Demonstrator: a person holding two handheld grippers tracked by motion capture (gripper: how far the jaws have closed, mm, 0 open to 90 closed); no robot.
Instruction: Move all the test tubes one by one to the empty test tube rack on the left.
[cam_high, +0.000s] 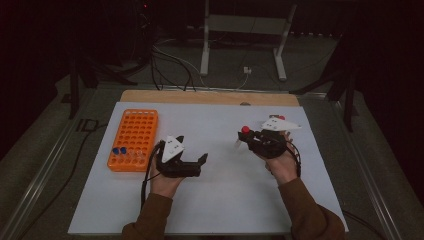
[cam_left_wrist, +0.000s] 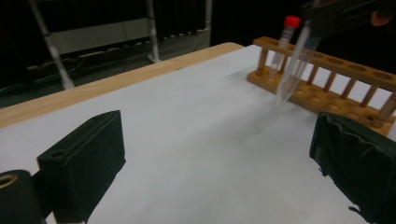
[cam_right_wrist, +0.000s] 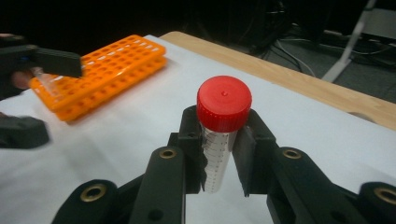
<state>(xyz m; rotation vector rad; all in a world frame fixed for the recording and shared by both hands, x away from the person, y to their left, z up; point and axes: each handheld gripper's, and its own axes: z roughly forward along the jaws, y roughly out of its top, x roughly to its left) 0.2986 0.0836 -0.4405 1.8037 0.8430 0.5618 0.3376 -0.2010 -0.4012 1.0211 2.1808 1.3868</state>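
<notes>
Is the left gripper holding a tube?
No: in its own view the left gripper stands open, with only white table between its jaws.

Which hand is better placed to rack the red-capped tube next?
Right, probably: the right gripper already clamps the red-capped tube, while the left gripper stands open with nothing between its jaws.

A: Where's the left gripper (cam_high: 192, 161)?
B: At eight o'clock from table centre, jaws spread wide with nothing between, pointing toward three o'clock.

A: And the right gripper (cam_high: 248, 139)?
B: At three o'clock, jaws clamped, aimed toward nine; both forearms enter from six.
</notes>
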